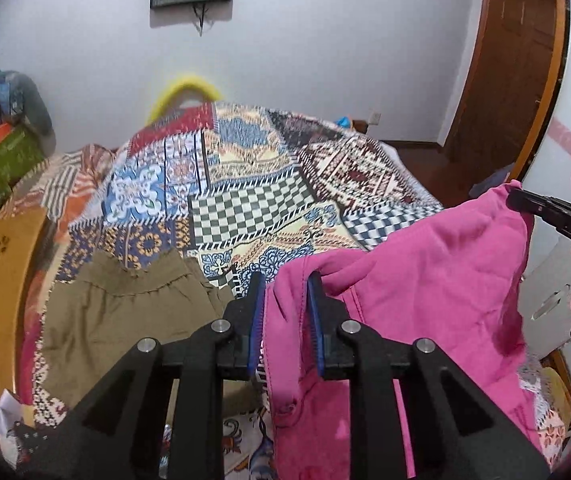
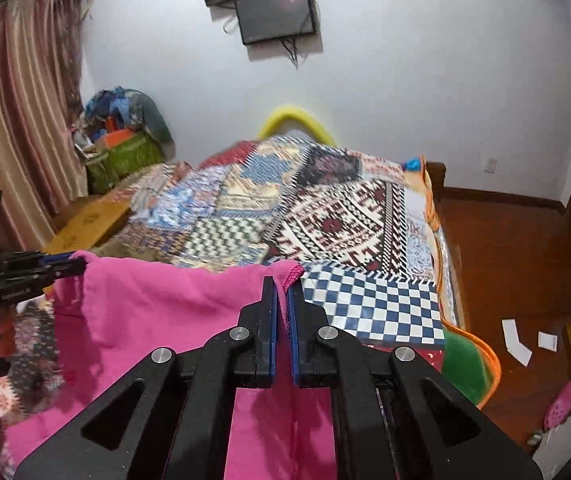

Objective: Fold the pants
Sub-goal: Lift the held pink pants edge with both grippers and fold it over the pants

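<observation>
Two tools hold the pink pants (image 2: 157, 312) up above the patchwork bed cover (image 1: 245, 200). Left tool (image 1: 285, 292) has its blue pads nearly closed on a bunched fold at one top corner; right tool (image 2: 282, 300) is pinched tight on the stitched edge at the other corner. An olive-green garment (image 1: 125, 312) lies flat on the bed, beside the hanging pants
</observation>
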A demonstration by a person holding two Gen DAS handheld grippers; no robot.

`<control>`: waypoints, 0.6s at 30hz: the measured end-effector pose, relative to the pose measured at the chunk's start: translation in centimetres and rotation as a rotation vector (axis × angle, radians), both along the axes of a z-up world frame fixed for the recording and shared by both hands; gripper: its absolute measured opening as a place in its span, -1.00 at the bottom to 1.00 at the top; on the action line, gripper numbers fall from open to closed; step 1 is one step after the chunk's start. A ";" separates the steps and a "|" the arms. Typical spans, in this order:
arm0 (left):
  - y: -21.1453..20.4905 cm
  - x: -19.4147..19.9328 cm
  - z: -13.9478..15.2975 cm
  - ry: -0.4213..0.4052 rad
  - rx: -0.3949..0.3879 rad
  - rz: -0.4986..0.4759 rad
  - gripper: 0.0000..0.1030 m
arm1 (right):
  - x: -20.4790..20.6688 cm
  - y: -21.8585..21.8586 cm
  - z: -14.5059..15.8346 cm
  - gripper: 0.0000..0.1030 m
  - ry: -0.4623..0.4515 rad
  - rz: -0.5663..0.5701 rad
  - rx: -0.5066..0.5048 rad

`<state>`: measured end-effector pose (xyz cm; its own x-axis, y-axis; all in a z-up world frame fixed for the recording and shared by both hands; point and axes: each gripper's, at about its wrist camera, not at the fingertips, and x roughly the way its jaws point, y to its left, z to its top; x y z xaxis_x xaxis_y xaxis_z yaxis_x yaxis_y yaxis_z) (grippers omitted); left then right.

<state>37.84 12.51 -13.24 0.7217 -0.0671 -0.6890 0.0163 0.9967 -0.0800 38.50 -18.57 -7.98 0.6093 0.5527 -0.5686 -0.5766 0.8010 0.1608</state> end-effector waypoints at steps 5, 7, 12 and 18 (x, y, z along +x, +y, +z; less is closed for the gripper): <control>-0.5 -3.0 2.5 -0.026 0.006 -0.009 -0.62 | -3.2 -1.0 2.0 -0.91 -0.016 0.014 0.032; -0.7 -4.3 3.3 -0.035 0.006 -0.013 -0.62 | -4.6 -1.5 2.5 -0.91 -0.018 0.016 0.048; -1.4 -7.9 4.6 -0.052 0.012 -0.029 -0.62 | -7.7 -2.8 3.1 -0.91 -0.002 0.023 0.099; -2.3 -12.1 5.0 -0.058 0.016 -0.048 -0.63 | -11.6 -4.1 2.7 -0.91 0.026 0.029 0.125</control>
